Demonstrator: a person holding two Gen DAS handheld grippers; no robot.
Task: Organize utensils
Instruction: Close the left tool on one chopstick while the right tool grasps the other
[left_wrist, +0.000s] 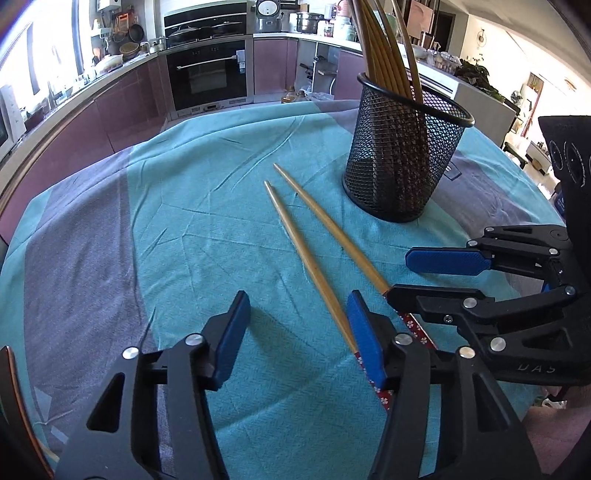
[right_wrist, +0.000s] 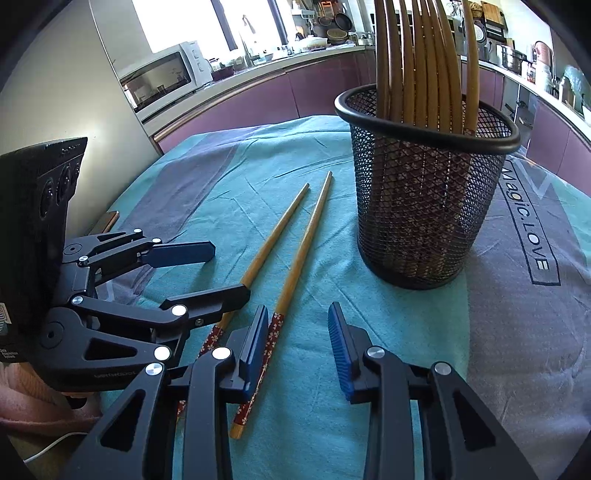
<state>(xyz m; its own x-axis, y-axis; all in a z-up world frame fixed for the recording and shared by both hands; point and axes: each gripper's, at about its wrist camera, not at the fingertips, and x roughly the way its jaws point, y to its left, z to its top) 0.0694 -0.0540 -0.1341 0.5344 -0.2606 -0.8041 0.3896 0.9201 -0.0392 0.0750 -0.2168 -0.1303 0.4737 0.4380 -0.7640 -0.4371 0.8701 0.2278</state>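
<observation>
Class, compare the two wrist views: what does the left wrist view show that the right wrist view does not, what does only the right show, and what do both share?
Only the left wrist view shows the oven straight ahead. Only the right wrist view shows the microwave, the cloth's printed lettering and the near chopstick's bare butt end. Both share the two loose chopsticks lying on the teal cloth, the mesh holder filled with chopsticks, and both open grippers, left and right.
</observation>
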